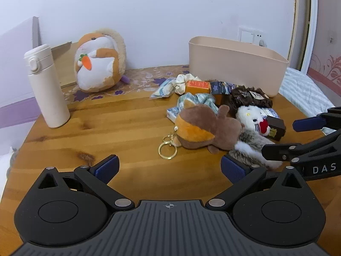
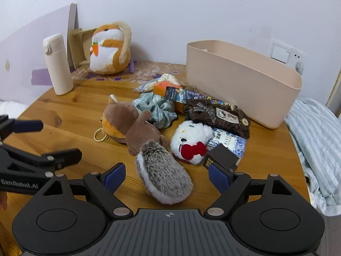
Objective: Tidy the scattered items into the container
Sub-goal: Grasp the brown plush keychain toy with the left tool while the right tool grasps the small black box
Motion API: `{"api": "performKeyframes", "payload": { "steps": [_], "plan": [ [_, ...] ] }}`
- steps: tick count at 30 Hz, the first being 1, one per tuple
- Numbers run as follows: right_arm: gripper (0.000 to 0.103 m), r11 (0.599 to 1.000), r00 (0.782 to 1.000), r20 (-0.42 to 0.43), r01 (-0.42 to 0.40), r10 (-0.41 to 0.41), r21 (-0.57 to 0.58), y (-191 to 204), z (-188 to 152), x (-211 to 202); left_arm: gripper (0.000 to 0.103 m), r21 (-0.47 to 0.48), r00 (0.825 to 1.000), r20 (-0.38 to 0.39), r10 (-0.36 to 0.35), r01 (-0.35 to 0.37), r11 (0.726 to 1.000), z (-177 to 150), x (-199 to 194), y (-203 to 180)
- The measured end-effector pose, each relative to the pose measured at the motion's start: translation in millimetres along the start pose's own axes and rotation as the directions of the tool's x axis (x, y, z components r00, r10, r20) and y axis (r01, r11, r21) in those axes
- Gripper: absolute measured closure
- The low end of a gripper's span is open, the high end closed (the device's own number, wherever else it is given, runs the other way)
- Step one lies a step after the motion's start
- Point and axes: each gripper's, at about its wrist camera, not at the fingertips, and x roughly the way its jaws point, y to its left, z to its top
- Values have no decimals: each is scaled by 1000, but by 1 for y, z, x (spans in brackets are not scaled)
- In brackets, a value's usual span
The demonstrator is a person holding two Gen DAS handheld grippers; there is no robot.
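On the table (image 2: pixel 85 111) — both tools spread | right tool (image 2: pixel 167 178) seemingly straddling squirrel plush (image 2: pixel 147 136) tail.

A beige oblong container (image 2: pixel 245 85) stands upright at the table's rear right, its open top up. The scattered items lie heaped just in front of it: a brown squirrel plush (image 2: pixel 136 125) with a grey furry tail and gold key ring, a white cat plush (image 2: pixel 189 138) with a red bow, a plaid scrunchie (image 2: pixel 162 108), an orange box (image 1: pixel 197 86), a dark brown box (image 1: pixel 276 128) and a brown fabric pouch (image 2: pixel 217 115).
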Motion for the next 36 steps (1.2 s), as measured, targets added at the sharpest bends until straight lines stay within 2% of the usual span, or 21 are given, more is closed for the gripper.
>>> {"api": "performKeyframes", "payload": {
  "steps": [4, 11, 15, 20, 22, 25, 31, 36],
  "plan": [
    [17, 998, 1000, 4, 11, -11, 62, -15, 3, 4, 0, -4, 1000, -6, -29, 29, 1000, 12, 10, 1],
    [17, 990, 995, 0, 97, -98, 100, -50, 5, 14, 0, -135, 994, -43, -105, 98, 986, 24, 35, -7],
    [17, 990, 994, -12, 113, -112, 87, -68, 5, 25, 0, -261, 987, -76, -139, 115, 958, 27, 52, -11],
    [20, 993, 993, -63, 107, -104, 53, -83, -1, 46, 0, -411, 979, -107, -173, 115, 904, 29, 71, -13],
    [24, 994, 993, -85, 90, -85, 60, -90, -3, 55, 0, -444, 979, -117, -166, 98, 891, 31, 78, -16],
    [27, 996, 993, -107, 63, -56, 67, -96, -5, 67, 0, -458, 981, -127, -145, 72, 886, 35, 85, -25],
    [28, 997, 996, -85, 23, -17, 77, -102, -4, 77, 0, -445, 982, -162, -93, 11, 895, 39, 103, -44],
    [38, 997, 998, -68, 7, -1, 76, -101, -1, 79, 2, -414, 990, -135, -31, -28, 910, 37, 107, -52]
  ]
}}
